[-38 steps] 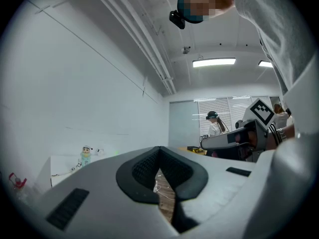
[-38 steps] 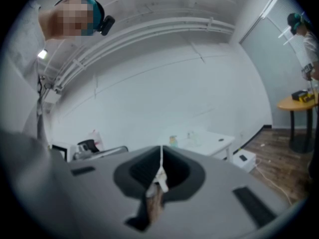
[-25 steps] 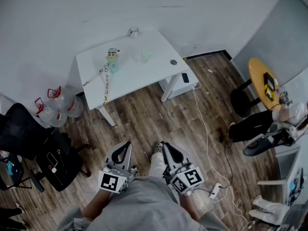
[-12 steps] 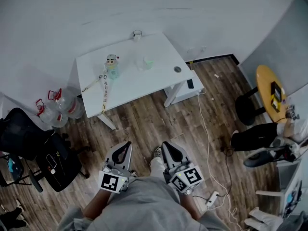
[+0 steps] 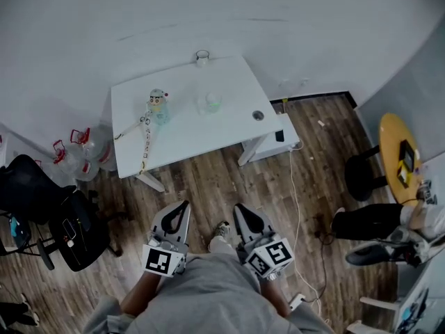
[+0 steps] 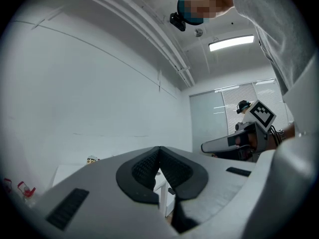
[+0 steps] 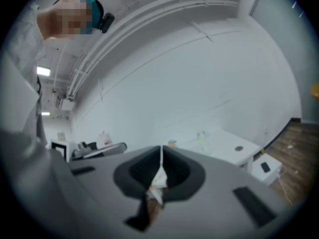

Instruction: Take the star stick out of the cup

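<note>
Table (image 5: 182, 139) bears cup (image 5: 208, 104) (head view) | left gripper (image 6: 159, 149), right gripper (image 7: 161, 150): jaws together

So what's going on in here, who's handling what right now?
A person stands on the brown wooden floor with a grey two-jaw gripper in each hand. The left gripper and right gripper are both shut and empty, well short of the white rectangular table. The small clear cup on it, with something pale green inside, is untouched.
</note>
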The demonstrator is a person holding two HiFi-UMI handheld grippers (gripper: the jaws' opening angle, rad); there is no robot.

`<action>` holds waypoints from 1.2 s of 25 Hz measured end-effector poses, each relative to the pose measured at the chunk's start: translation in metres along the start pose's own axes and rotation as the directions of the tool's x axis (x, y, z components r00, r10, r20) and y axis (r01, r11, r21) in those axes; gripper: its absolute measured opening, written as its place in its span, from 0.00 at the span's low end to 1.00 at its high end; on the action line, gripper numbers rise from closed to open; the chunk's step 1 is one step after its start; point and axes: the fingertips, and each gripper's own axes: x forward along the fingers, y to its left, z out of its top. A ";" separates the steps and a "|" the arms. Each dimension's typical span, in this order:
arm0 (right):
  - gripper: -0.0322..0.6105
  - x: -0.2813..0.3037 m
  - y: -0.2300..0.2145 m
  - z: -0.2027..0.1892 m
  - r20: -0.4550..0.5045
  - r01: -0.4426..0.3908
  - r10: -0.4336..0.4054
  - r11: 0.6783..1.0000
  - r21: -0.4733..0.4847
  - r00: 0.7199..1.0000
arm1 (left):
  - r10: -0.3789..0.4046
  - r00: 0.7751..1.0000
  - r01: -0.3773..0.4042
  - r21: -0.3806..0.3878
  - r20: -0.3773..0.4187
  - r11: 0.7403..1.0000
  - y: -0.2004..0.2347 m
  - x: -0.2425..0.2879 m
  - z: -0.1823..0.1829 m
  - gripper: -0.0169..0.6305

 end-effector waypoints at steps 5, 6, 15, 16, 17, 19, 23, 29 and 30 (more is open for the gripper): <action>0.11 0.009 -0.037 0.017 -0.008 -0.045 0.045 0.999 -0.016 0.999 | 0.040 0.999 -0.040 0.011 0.004 0.999 -0.008 0.038 -0.001 0.07; 0.11 0.011 -0.044 0.020 -0.009 -0.050 0.050 0.999 -0.017 0.999 | 0.047 0.999 -0.047 0.011 0.007 0.999 -0.010 0.046 -0.001 0.07; 0.11 0.009 -0.097 0.035 -0.005 -0.051 0.051 0.999 -0.011 0.999 | 0.067 0.998 -0.067 0.018 0.004 0.998 -0.026 0.092 -0.005 0.07; 0.11 0.009 -0.103 0.037 -0.005 -0.045 0.045 0.999 -0.006 0.999 | 0.071 0.997 -0.071 0.016 0.001 0.997 -0.026 0.095 -0.005 0.07; 0.11 0.009 -0.108 0.037 -0.005 -0.039 0.039 0.999 0.000 0.999 | 0.075 0.997 -0.075 0.016 -0.002 0.997 -0.025 0.098 -0.005 0.07; 0.11 0.009 -0.115 0.036 -0.009 -0.028 0.029 0.999 0.017 1.000 | 0.084 0.996 -0.084 0.015 -0.009 0.996 -0.022 0.101 -0.007 0.07; 0.11 0.017 -0.122 0.032 -0.030 -0.029 0.029 0.999 0.021 0.999 | 0.099 0.995 -0.098 0.013 -0.029 0.995 -0.012 0.107 -0.014 0.07; 0.11 0.034 -0.128 0.030 -0.047 -0.013 0.014 1.000 0.011 0.999 | 0.087 0.996 -0.087 -0.001 -0.030 0.996 0.005 0.125 -0.023 0.07; 0.11 0.037 -0.131 0.031 -0.048 -0.003 0.004 1.000 0.010 0.999 | 0.082 0.996 -0.082 -0.002 -0.030 0.997 0.009 0.130 -0.024 0.07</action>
